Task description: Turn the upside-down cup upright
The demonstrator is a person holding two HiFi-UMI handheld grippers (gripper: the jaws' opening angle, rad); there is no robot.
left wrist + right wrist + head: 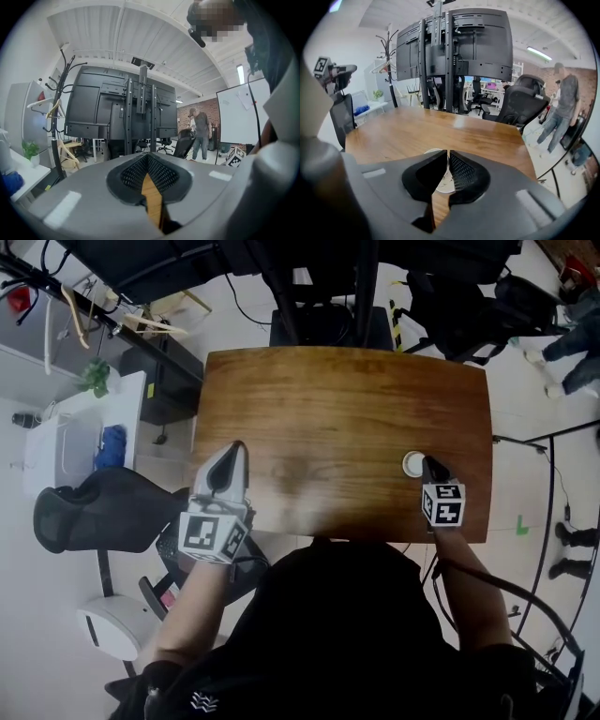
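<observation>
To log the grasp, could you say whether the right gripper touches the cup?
Cannot tell: head view puts the right gripper beside the cup, contact unclear.

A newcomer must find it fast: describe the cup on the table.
Look at the brown wooden table, towards its near right corner. The small round white cup sits there beside the right gripper; it is the only loose thing on the tabletop.

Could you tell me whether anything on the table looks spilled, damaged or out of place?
Nothing stands out: no spill or damage. A white cup sits toward the right front of the wooden table, with the right gripper apparently pinching its edge. Whether its mouth faces up or down is unclear.
</observation>
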